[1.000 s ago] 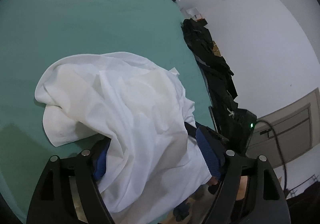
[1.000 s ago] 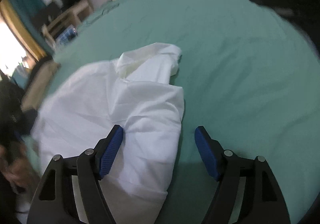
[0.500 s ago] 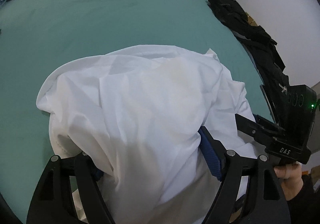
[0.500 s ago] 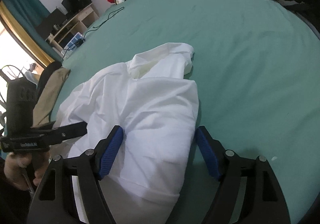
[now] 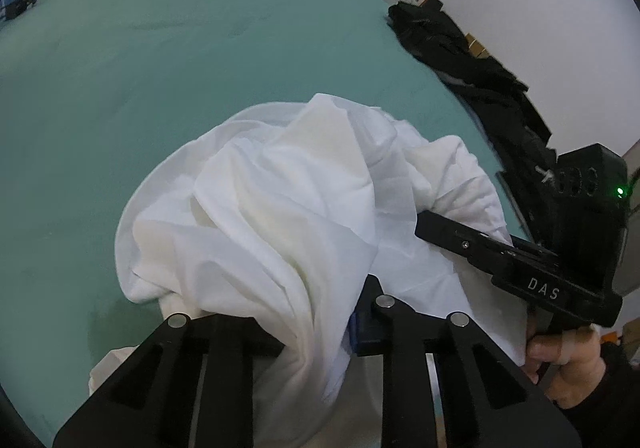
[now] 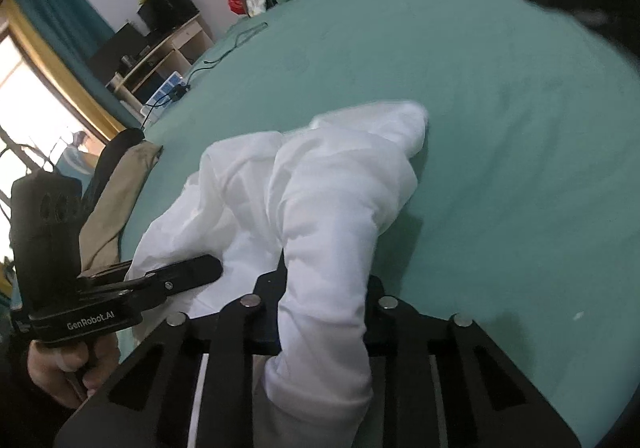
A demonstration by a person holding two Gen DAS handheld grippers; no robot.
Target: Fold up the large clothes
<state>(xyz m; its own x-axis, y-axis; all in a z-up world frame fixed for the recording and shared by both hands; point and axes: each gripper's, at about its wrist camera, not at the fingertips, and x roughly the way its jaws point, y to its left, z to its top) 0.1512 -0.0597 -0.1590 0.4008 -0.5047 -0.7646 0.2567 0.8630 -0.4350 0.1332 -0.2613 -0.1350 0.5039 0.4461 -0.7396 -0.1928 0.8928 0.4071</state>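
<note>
Change: both grippers' jaws have just been closing, each now pinching a bunch of shirt that earlier lay loose between wide jaws.
Left gripper (image 5: 320,332): is clamping a thick fold of the shirt (image 5: 304,215).
Right gripper (image 6: 324,312): is squeezing a roll at the shirt's near end.
Shirt place: is lying crumpled on the bed (image 5: 168,59), near its close edge.
Handling: is looking light, soft, limp; it will likely sag and slide.
Hold: is best taken at hem or shoulder seams, not mid-cloth.
</note>
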